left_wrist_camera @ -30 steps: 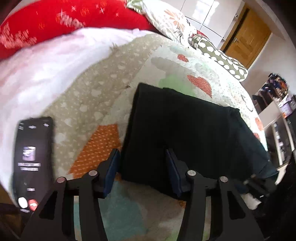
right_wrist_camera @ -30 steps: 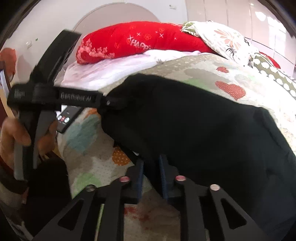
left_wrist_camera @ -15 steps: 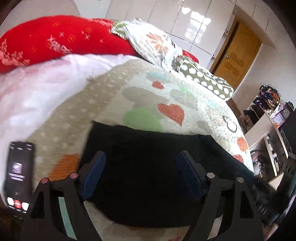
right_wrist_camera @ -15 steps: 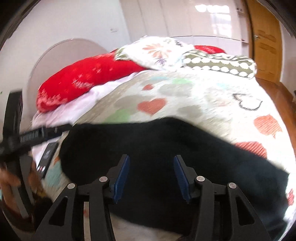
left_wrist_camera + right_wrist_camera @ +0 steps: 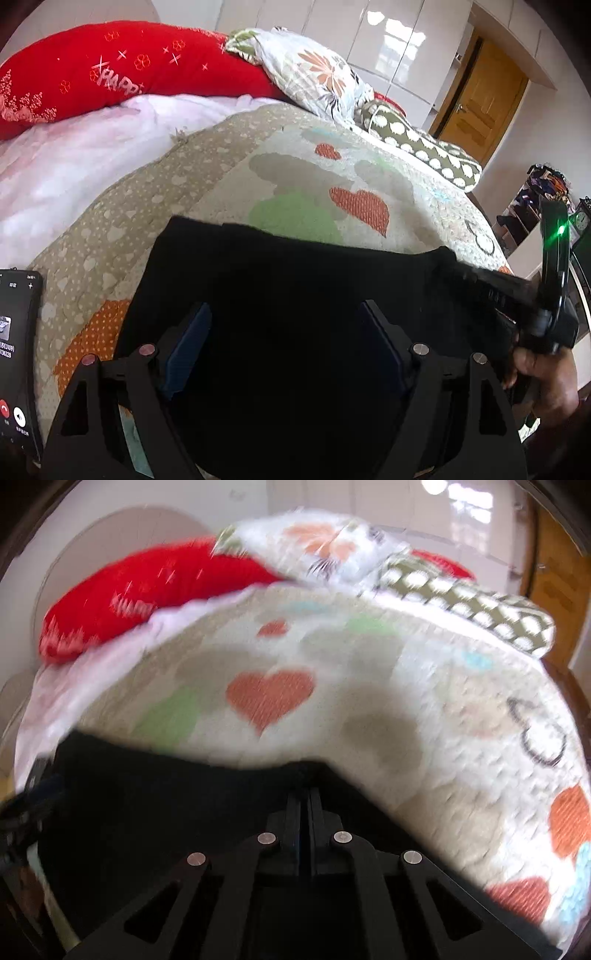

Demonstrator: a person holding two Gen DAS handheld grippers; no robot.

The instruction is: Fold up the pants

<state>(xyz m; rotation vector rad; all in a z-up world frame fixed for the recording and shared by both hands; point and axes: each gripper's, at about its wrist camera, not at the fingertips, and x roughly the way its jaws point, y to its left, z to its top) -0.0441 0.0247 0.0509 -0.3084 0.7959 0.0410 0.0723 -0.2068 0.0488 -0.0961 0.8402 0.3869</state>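
Right tool (image 5: 303, 805) has swung to the right end of the pants (image 5: 295, 302) and clamped there; left tool (image 5: 284, 347) gapes empty above them; pants lie part-folded on the quilt (image 5: 207, 177), further folds outstanding.

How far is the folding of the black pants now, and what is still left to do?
Done: the black pants lie on the heart-pattern quilt as a compact dark block, so some folding looks finished. In hand: the right gripper is shut at the pants' far right corner, probably pinching fabric; blur hides the contact. The left gripper hangs open over the cloth. Left: likely one more fold.
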